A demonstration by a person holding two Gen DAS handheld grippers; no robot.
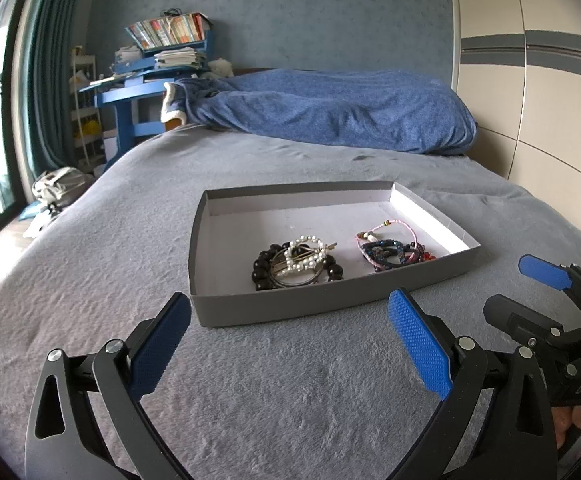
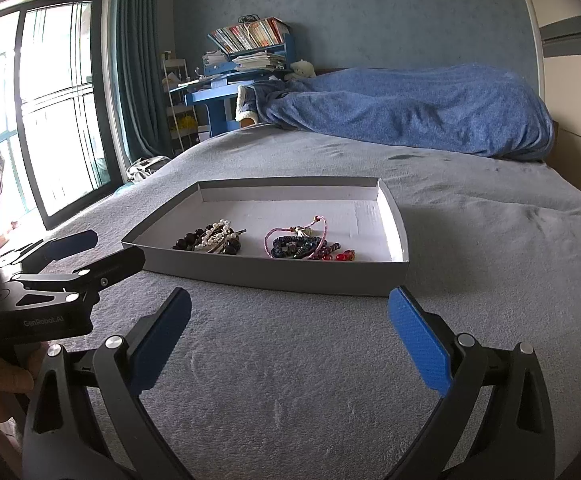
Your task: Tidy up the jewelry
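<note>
Grey card tray [image 1: 274, 312] on bed holds all jewelry seen: black-bead/pearl heap [image 1: 296, 262] left, cord bracelets [image 1: 390, 250] right, apart; sorting looks near done; L gripper [image 1: 290, 348] & R gripper [image 2: 290, 344] both wide, empty, short of tray.

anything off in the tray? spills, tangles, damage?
Nothing spilled or damaged. All jewelry sits inside the gray tray, in two tangled heaps: black beads with pearl clip, and cord bracelets beside them. Both claws hover open, empty.
</note>
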